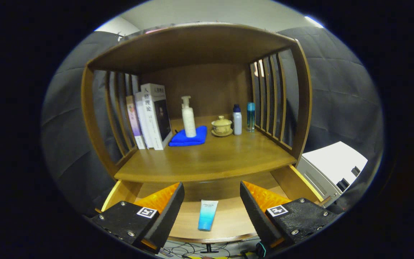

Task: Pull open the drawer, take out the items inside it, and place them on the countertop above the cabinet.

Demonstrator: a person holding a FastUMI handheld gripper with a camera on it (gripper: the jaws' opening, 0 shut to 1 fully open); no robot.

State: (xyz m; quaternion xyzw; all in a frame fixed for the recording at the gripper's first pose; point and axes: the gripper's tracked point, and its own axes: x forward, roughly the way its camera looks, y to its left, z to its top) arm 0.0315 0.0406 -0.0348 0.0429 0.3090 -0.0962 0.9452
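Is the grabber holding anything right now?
No. The gripper is open and holds nothing. The blue tube lies in the open drawer between the fingers, untouched.

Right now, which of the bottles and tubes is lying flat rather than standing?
The blue tube in the open drawer, between the open gripper fingers. The pump bottle and two small bottles stand upright on the countertop.
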